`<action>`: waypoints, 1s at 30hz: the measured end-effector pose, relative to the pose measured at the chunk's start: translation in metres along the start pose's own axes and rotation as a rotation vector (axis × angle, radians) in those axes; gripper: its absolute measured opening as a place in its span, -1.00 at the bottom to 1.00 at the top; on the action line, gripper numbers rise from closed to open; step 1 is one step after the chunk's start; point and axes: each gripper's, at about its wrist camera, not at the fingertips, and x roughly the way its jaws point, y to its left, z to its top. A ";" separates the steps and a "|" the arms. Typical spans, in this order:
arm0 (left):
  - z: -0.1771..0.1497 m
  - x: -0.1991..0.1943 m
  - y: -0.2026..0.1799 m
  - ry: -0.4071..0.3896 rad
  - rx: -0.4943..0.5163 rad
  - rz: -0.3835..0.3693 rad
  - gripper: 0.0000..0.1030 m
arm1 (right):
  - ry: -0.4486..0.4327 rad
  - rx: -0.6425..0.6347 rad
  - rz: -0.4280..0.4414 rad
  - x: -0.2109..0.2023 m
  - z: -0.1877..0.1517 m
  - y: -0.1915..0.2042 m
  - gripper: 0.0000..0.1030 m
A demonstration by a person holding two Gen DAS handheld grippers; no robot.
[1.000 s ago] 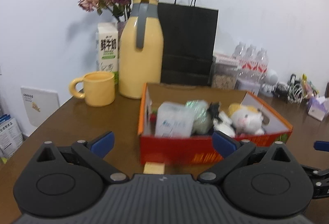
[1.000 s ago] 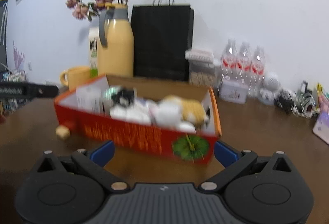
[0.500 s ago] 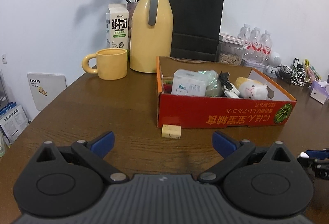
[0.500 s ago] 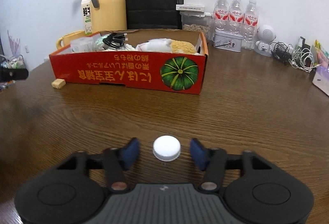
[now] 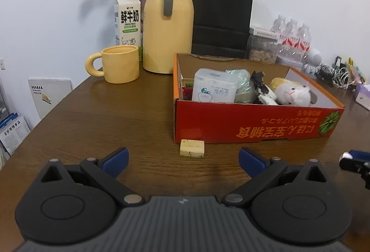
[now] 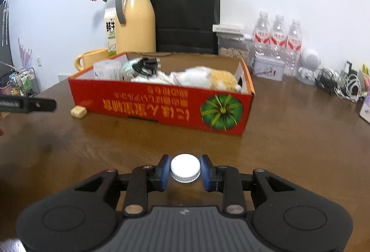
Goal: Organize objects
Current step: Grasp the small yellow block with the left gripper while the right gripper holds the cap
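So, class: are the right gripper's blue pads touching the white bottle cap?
Touching. In the right wrist view both blue pads press against the sides of the white bottle cap, with no gap showing; the right gripper is shut on it.

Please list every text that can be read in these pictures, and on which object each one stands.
"鲜牛奶" and "FRESH MILK": on the milk carton.
Large orange characters, printed upside down: on the red box; not clear enough to quote.
Bottle labels, tin, white board, packets: too small or blurred.
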 end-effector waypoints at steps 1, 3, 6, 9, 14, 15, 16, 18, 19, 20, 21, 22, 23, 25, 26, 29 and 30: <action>0.002 0.006 -0.001 0.007 0.008 0.006 1.00 | -0.007 -0.004 0.002 0.003 0.004 0.001 -0.48; 0.004 0.019 -0.004 0.023 0.027 0.023 1.00 | -0.018 -0.009 0.005 0.007 0.010 0.005 -0.48; 0.007 0.037 -0.008 0.047 0.042 0.047 1.00 | -0.026 -0.017 0.008 0.016 0.016 0.009 -0.48; 0.010 0.052 -0.010 0.080 0.044 0.053 0.76 | -0.028 -0.017 0.013 0.023 0.020 0.012 -0.48; 0.010 0.064 -0.015 0.113 0.037 0.052 -0.16 | -0.023 -0.020 0.021 0.032 0.021 0.016 -0.48; 0.009 0.063 -0.016 0.109 0.043 0.046 -0.39 | -0.023 -0.021 0.022 0.033 0.020 0.016 -0.48; 0.009 0.061 -0.018 0.107 0.045 0.043 -0.40 | -0.022 -0.021 0.022 0.033 0.019 0.016 -0.48; 0.006 0.059 -0.021 0.103 0.057 0.039 -0.40 | -0.019 -0.017 0.022 0.034 0.018 0.014 -0.48; 0.006 0.058 -0.022 0.102 0.060 0.038 -0.40 | -0.019 -0.017 0.020 0.035 0.018 0.014 -0.48; 0.005 0.057 -0.022 0.102 0.060 0.032 -0.40 | -0.019 -0.016 0.021 0.035 0.018 0.014 -0.48; 0.005 0.056 -0.022 0.100 0.059 0.027 -0.40 | -0.019 -0.016 0.021 0.035 0.018 0.014 -0.48; 0.005 0.054 -0.023 0.096 0.060 0.025 -0.40 | -0.020 -0.018 0.022 0.035 0.018 0.015 -0.48; 0.005 0.053 -0.024 0.093 0.060 0.022 -0.40 | -0.021 -0.019 0.023 0.035 0.018 0.015 -0.48; 0.006 0.049 -0.025 0.084 0.056 0.011 -0.40 | -0.025 -0.020 0.025 0.034 0.018 0.015 -0.48; 0.006 0.046 -0.026 0.078 0.056 0.005 -0.40 | -0.029 -0.020 0.025 0.033 0.018 0.015 -0.48; 0.009 0.036 -0.029 0.051 0.057 -0.024 -0.40 | -0.045 -0.025 0.025 0.030 0.021 0.016 -0.48; 0.011 0.032 -0.031 0.040 0.059 -0.036 -0.40 | -0.051 -0.028 0.026 0.028 0.023 0.016 -0.48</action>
